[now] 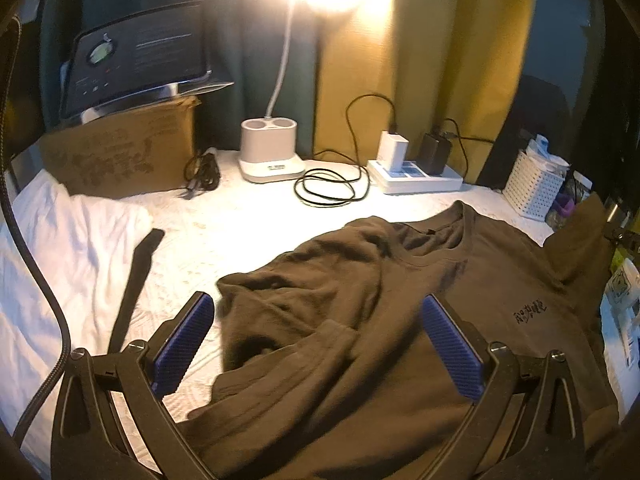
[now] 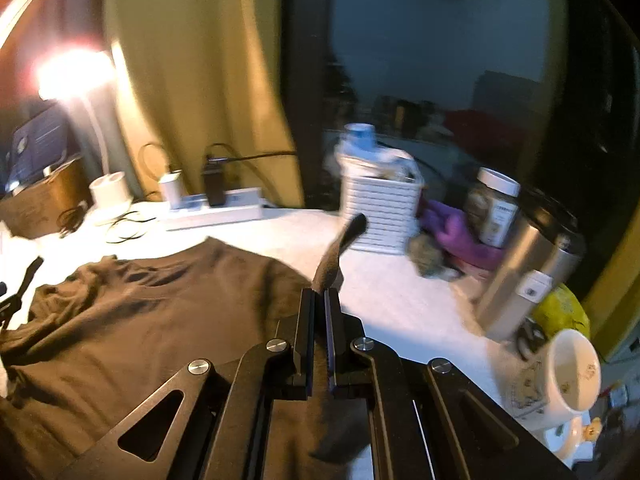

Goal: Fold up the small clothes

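Note:
A brown t-shirt (image 1: 400,300) with small black print on the chest lies on the white table, its left sleeve folded in over the body. My left gripper (image 1: 320,312) is open just above the folded sleeve, with blue pads (image 1: 452,344) on either side and nothing held. My right gripper (image 2: 320,292) is shut on the shirt's right sleeve (image 2: 340,248), lifting its edge up off the table. The shirt body shows in the right wrist view (image 2: 140,300). The right gripper's tip shows at the right edge of the left wrist view (image 1: 624,232).
At the back stand a cardboard box (image 1: 120,152), a lit desk lamp base (image 1: 270,148), coiled black cable (image 1: 328,188) and a power strip (image 1: 416,176). A white basket (image 2: 380,208), jar (image 2: 496,212), steel canister (image 2: 528,276) and mug (image 2: 560,376) crowd the right. White cloth (image 1: 60,248) lies left.

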Action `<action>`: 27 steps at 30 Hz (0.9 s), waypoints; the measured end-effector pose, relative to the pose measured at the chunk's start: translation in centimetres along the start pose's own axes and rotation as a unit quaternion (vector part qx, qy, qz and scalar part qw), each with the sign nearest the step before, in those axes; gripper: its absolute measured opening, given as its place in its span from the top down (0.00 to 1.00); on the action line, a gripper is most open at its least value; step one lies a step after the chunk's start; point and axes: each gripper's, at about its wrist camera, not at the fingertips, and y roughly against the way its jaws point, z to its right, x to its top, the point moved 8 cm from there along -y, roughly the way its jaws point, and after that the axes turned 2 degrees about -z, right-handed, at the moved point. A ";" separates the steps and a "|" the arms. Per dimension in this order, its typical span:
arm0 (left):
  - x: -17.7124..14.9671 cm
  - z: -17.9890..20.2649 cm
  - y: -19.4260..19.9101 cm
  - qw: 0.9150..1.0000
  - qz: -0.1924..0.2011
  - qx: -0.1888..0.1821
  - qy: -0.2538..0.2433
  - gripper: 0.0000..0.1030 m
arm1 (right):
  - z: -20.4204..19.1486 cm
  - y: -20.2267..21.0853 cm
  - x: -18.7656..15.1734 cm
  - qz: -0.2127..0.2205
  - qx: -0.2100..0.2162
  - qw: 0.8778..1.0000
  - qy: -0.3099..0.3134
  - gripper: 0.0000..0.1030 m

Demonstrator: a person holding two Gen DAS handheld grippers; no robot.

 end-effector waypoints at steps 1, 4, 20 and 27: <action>-0.1 -0.3 0.1 1.000 0.001 0.000 0.002 0.01 | -1.2 -0.2 0.1 -0.004 0.006 1.000 0.006 0.96; -0.4 -1.9 0.1 1.000 -0.001 -0.001 0.011 0.01 | -4.3 -1.2 -0.3 -0.018 0.020 0.999 0.023 0.96; -4.3 -1.5 -5.2 0.987 -0.121 -0.037 -0.100 0.16 | -12.1 -7.5 -7.5 -0.153 0.080 0.984 0.040 0.95; -4.5 -3.8 -4.5 0.989 -0.113 -0.025 -0.093 0.72 | -10.5 -5.8 -7.2 -0.144 0.069 0.986 0.037 0.94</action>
